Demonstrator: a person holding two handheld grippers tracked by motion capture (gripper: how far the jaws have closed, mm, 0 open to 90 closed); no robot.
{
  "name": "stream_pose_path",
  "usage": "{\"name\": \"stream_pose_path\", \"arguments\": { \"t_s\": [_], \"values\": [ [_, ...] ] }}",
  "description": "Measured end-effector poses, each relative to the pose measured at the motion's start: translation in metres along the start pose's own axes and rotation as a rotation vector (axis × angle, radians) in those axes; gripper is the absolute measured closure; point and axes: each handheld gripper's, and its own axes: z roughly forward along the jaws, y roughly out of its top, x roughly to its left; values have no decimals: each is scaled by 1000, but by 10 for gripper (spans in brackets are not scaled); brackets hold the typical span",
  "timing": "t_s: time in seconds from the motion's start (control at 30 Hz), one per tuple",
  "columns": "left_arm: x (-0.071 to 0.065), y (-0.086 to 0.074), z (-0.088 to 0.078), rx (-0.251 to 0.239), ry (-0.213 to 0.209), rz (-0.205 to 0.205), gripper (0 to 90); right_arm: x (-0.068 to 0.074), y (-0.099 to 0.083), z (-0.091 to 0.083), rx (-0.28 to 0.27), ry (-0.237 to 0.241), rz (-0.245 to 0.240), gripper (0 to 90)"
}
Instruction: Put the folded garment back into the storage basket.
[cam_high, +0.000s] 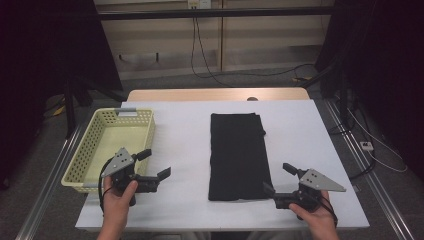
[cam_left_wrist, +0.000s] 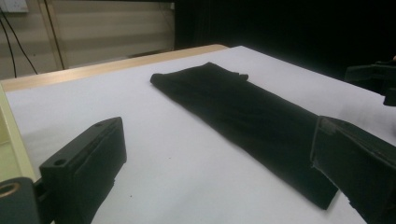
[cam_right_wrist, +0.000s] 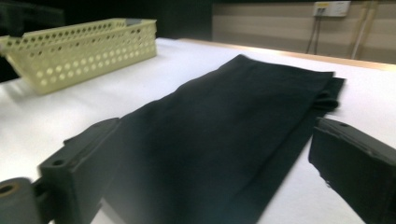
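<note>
- Black cloth (cam_high: 239, 156) lies folded flat in a long strip near the middle of the white desk (cam_high: 185, 210), its long axis running from the person's side away toward the far edge.
- Right tongs (cam_high: 280, 181) sit just beside the cloth's near right corner, jaws spread wide with nothing between them; one jaw tip looks to be at the very edge of the fabric, though from above I cannot say whether it touches.
- Left tongs (cam_high: 156, 164) hover well apart from the cloth, over bare desk between it and the yellow basket (cam_high: 82, 167), also wide and empty.
- So the right hand (cam_high: 315, 216) is plainly the nearer one; the cloth lies ahead and to the left of it, while from the left hand (cam_high: 117, 200) it lies off to the right.
- In the right gripper view the cloth (cam_right_wrist: 224, 135) runs straight ahead between the jaws, so I'd judge the near short edge the natural place to pinch.
- Fabric is matte, soft and thin, layered, with a small lip of a lower layer poking out at the far right corner.
- Basket is pale yellow plastic, rectangular, with perforated walls and a grey handle at its far end; it appears empty.
- Desk top is smooth and white, with a wooden strip along the far edge.
</note>
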Motion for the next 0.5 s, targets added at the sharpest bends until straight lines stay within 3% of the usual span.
{"name": "stream_pose_path", "arguments": {
  "t_s": [0.27, 0.4, 0.5],
  "values": [
    [-4, 8, 15, 33, -11, 5, 37, 7, 7, 12, 52, 82, -4, 85],
    [-6, 11, 25, 40, -18, -3, 36, 16, 5, 22, 113, 140, -54, 111],
    [-7, 14, 33, 46, -24, -2, 36, 21, 5, 27, 134, 173, -61, 112]
  ]
}}
